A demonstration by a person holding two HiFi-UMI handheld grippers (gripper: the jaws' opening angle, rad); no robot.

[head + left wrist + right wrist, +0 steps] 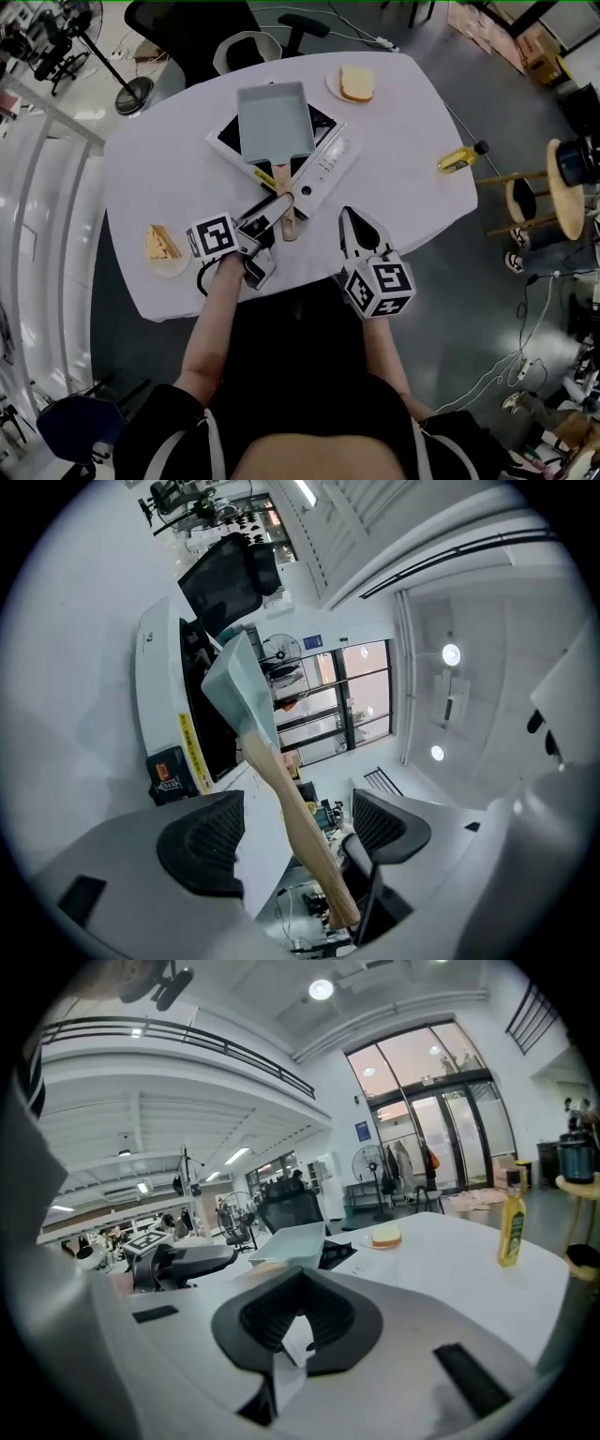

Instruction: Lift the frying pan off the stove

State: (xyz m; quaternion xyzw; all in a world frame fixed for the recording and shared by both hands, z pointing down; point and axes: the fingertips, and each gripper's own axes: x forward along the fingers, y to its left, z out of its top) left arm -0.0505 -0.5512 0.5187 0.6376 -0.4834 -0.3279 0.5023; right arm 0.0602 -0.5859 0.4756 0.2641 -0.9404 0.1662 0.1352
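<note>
The frying pan (275,122) sits on the stove (323,161), in the middle of the white desk (412,103). The left gripper (298,827) has its jaws wide apart, one on each side of the pan's wooden handle (281,794), without pressing it. The right gripper (298,1321) is closed and holds nothing, above the near edge of the desk.

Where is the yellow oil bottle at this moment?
In the head view, the oil bottle stands near the right edge of the table, to the right of the stove and apart from it.
</note>
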